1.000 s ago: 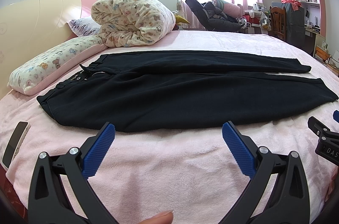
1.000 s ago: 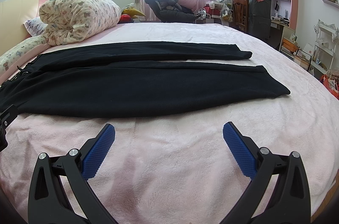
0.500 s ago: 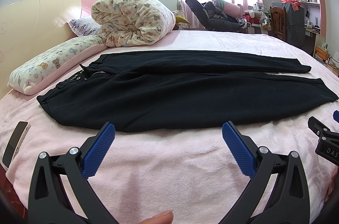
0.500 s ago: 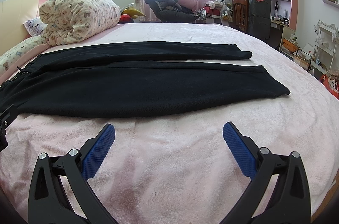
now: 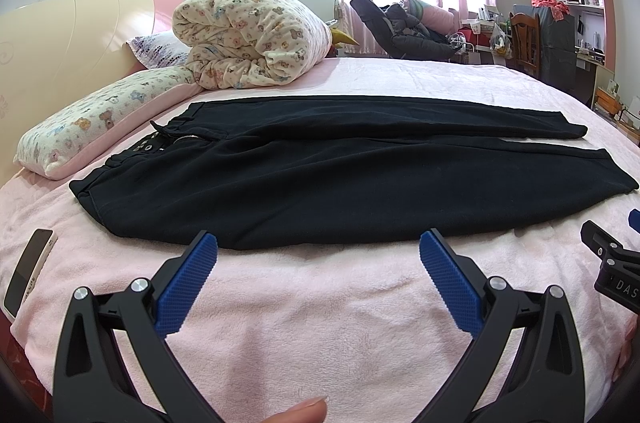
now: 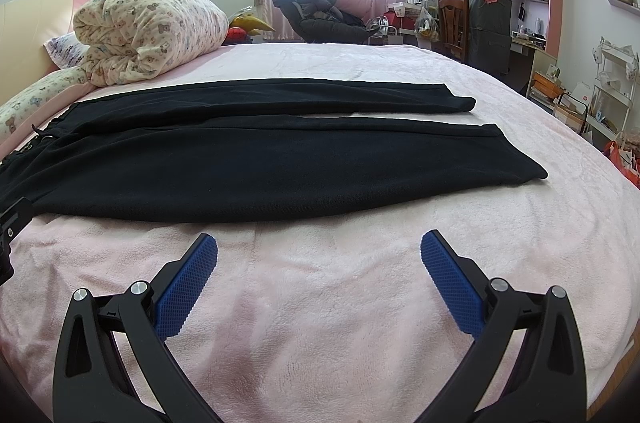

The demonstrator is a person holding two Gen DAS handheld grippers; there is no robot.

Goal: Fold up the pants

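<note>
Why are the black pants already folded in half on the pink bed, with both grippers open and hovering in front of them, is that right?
Not quite: the black pants are not folded yet. The right wrist view shows them spread flat at full length, both legs side by side on the pink bed. The rest holds: the left gripper and right gripper are open, in front of the pants.
</note>
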